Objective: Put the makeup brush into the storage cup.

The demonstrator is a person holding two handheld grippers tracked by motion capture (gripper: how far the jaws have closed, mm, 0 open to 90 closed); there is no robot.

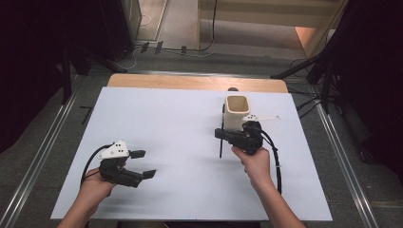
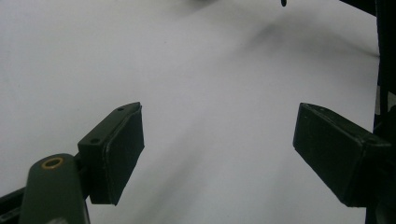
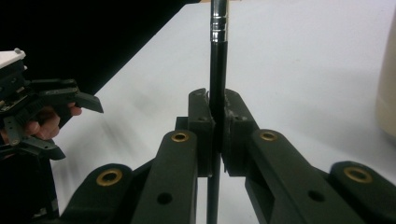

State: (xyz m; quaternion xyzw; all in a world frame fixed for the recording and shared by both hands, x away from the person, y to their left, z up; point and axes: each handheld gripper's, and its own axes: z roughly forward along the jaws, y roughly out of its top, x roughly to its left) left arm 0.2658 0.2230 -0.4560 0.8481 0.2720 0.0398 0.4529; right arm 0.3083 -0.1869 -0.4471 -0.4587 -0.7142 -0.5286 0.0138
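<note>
The jaws of the right gripper (image 3: pixel 217 119) are clamping a slim black pen with a silver band (image 3: pixel 217 60), which is standing upright between them. A cream square plastic cup (image 1: pixel 236 111) is sitting at twelve o'clock, just beside. At eight o'clock, the left gripper (image 1: pixel 143 164) is hovering wide open, holding nothing, over the white table (image 1: pixel 166 123).

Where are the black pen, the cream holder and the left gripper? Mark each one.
black pen (image 3: pixel 217 70): right gripper view, barrel above the jaws.
cream holder (image 1: pixel 236 115): high view, front wall.
left gripper (image 1: pixel 144 164): high view, between its fingertips.
</note>
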